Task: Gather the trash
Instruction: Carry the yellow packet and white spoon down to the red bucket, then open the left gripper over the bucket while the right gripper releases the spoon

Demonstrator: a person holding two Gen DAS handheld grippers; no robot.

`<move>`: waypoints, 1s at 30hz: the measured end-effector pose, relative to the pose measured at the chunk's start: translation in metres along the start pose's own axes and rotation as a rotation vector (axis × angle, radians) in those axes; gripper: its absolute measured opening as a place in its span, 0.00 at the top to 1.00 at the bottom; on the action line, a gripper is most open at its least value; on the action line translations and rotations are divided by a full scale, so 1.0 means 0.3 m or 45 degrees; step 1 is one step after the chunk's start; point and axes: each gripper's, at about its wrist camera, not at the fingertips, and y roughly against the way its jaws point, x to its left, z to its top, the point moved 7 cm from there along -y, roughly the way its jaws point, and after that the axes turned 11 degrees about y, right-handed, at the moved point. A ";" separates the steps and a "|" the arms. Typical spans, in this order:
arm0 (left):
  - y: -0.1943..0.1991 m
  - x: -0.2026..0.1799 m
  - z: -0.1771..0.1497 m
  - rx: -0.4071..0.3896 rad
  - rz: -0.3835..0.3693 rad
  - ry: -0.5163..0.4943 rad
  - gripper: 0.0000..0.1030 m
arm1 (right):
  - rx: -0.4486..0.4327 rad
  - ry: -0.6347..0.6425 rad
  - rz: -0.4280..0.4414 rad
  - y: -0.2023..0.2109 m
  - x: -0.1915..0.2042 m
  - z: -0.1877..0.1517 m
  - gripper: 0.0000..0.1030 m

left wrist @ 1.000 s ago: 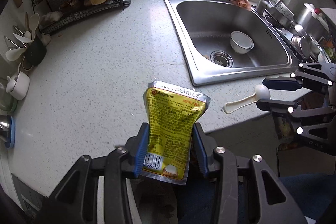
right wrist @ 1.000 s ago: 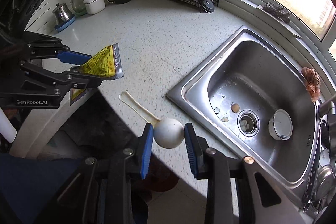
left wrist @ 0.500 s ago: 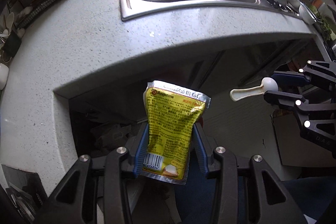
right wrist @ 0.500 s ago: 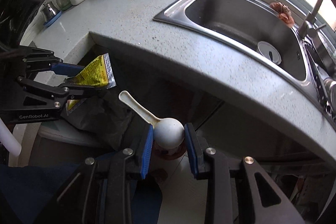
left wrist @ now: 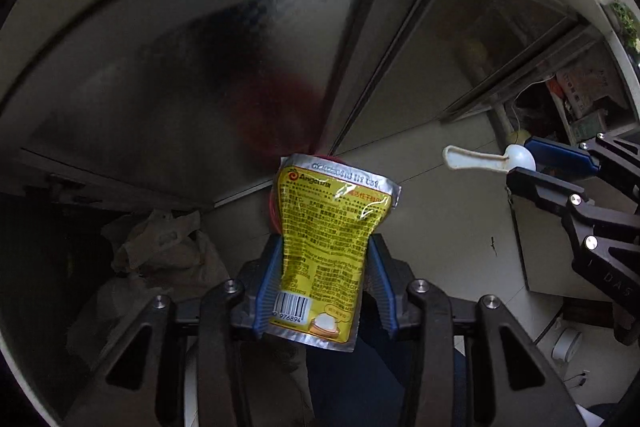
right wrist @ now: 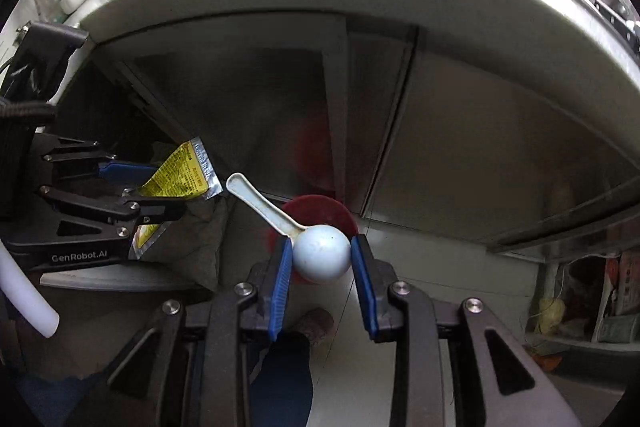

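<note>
My left gripper is pinching a yellow foil sachet upright between its blue pads. My right gripper is clamping the bowl of a white plastic spoon, handle angling up-left, above a red round bin beside grey cabinet doors.

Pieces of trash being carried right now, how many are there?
2. A yellow packet is clamped in the left hand-held gripper; a white spoon is in the right hand-held gripper. More may be hidden.
</note>
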 end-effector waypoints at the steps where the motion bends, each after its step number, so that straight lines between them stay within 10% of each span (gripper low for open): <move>1: -0.051 0.003 -0.006 -0.002 -0.003 -0.013 0.61 | 0.002 -0.034 -0.002 -0.048 -0.010 -0.013 0.72; 17: -0.728 -0.020 -0.027 0.224 -0.197 0.030 0.58 | 0.079 -0.242 -0.047 -0.629 -0.169 -0.182 0.72; 30: -0.846 -0.040 -0.053 0.229 -0.149 -0.077 0.49 | 0.094 -0.221 -0.032 -0.690 -0.151 -0.227 0.72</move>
